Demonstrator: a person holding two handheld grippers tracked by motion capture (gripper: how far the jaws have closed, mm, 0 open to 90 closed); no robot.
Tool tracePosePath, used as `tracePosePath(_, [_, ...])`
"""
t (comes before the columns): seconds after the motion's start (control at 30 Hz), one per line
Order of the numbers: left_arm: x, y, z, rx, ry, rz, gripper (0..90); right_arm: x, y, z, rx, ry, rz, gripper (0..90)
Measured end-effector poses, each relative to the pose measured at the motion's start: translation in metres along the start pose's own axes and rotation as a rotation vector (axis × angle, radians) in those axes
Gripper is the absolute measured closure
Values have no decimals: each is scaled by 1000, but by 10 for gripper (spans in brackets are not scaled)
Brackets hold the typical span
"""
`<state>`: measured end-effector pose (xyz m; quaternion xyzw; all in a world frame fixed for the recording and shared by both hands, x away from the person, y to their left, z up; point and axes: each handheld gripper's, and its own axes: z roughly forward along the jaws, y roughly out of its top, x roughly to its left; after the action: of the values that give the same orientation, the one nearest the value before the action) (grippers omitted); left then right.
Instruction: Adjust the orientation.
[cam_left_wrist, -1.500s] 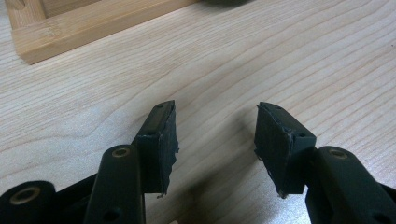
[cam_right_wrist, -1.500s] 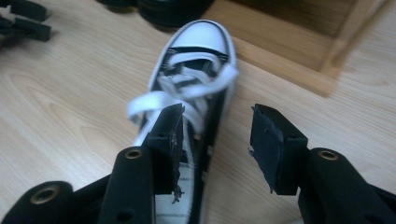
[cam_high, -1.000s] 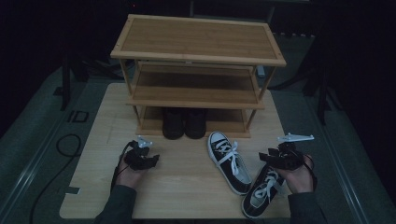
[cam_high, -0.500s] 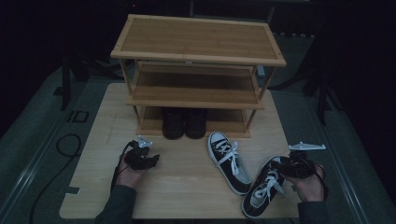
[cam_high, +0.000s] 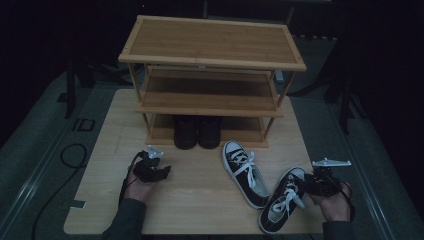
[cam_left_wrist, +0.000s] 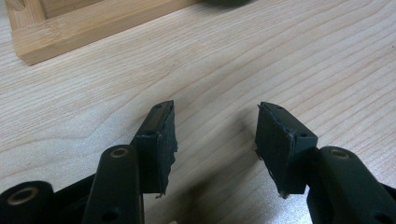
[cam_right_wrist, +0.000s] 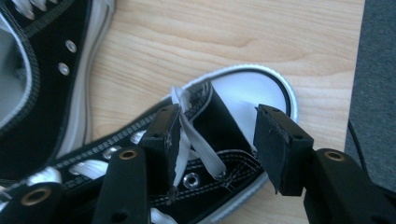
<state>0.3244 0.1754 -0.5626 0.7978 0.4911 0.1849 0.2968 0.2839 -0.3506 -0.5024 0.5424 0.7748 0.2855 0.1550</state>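
In the high view, a wooden table (cam_high: 195, 210) is seen with a three-shelf bamboo rack (cam_high: 212, 75) standing at its far half. A pair of dark boots (cam_high: 197, 132) is placed on the lowest shelf, toes toward the person. Two black sneakers with white laces are laid on the table in front of the rack's right end: the left sneaker (cam_high: 245, 172) is angled with its toe toward the rack, and the right sneaker (cam_high: 284, 200) is set just beside it, at the table's right front corner, toe pointing up and to the right. The left gripper (cam_high: 159, 171) is held low over bare wood at the left front, well apart from both sneakers. The right gripper (cam_high: 311, 184) is held at the toe end of the right sneaker, by the table's right edge; contact cannot be judged from this view.

In the left gripper view, the jaws are seen spread apart over plain table (cam_left_wrist: 280, 60), with nothing between them. A corner of the rack's base (cam_left_wrist: 84, 25) is visible at the upper left.

In the right gripper view, the jaws are seen parted above the right sneaker (cam_right_wrist: 243, 98). Its white toe cap and the top of its tongue are framed between them, and a white lace (cam_right_wrist: 191, 140) is draped just beside the left jaw. No pressing of the pads on the sneaker is seen. The left sneaker (cam_right_wrist: 42, 84) is seen at the left edge, with a strip of table between the two.
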Motion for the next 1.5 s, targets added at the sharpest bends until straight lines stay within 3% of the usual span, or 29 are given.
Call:
tracePosePath(0.5, [0,0,0,0,0,0,482,-1,-4,5,26,-68,-4,543])
tracePosePath(0.67, [0,0,0,-1,0,0,479,-1,-4,6,23,-57,-8,680])
tracePosePath(0.8, [0,0,0,-2,0,0,477,0,-2,8,25,-64,-11,667])
tracePosePath(1.07, [0,0,0,-2,1,0,477,10,2,14,33,-110,-67,633])
tracePosePath(1.13, [0,0,0,-2,0,1,477,11,2,14,29,-127,-78,669])
tracePosePath(1.2, [0,0,0,-2,0,1,476,13,3,15,25,-129,-91,793])
tracePosePath(1.27, [0,0,0,-3,0,1,477,15,6,16,23,-129,-95,857])
tracePosePath(1.5, [0,0,0,-3,0,0,477,16,18,21,24,-155,-122,887])
